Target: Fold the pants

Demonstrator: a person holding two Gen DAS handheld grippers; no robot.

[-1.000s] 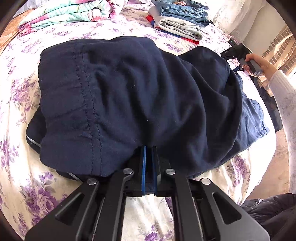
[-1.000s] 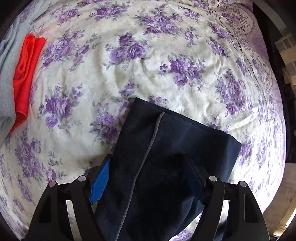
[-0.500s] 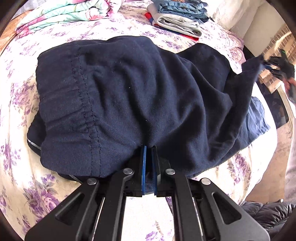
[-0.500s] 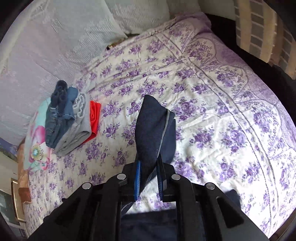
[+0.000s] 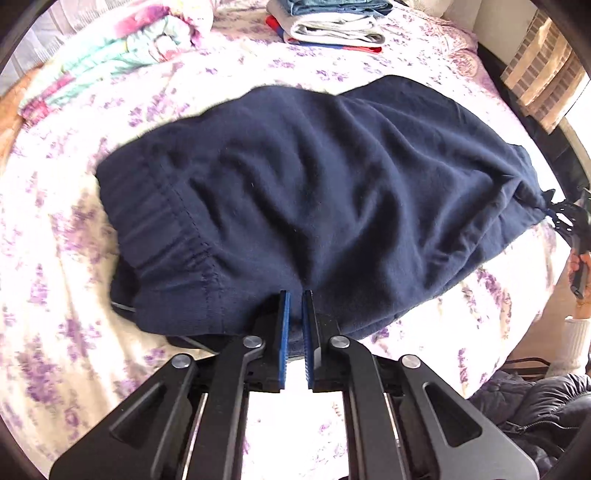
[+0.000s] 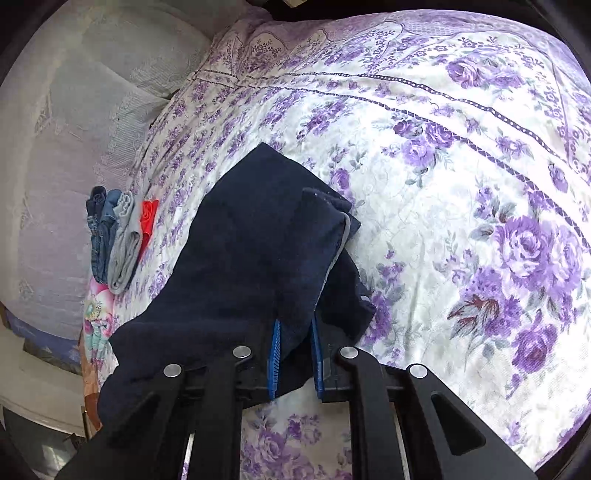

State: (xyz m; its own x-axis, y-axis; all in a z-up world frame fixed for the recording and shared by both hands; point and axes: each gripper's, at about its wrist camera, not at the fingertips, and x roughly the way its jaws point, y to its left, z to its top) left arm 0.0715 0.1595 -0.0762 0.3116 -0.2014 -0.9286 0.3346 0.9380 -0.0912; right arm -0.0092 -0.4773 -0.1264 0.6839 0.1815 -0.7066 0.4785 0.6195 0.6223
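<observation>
Dark navy pants (image 5: pixel 314 192) lie bunched on the floral bedspread, waistband at the left. My left gripper (image 5: pixel 295 295) sits at the near edge of the pants; its blue pads stand slightly apart and the cloth edge is just beyond the tips, not clearly pinched. My right gripper (image 6: pixel 294 326) is shut on a pant-leg end (image 6: pixel 258 251) and holds it above the bed. In the left wrist view the right gripper (image 5: pixel 570 218) shows at the far right, pulling the leg taut.
A stack of folded clothes (image 5: pixel 332 22) lies at the back of the bed, also in the right wrist view (image 6: pixel 118 236). A folded pastel blanket (image 5: pixel 110 55) is at the back left. The floral bedspread (image 6: pixel 461 184) stretches right. A dark jacket (image 5: pixel 535 406) lies off the bed.
My right gripper has pulled the pant leg out and to the right, stretching the pants flatter. My left gripper's pads have parted slightly and drawn back from the cloth.
</observation>
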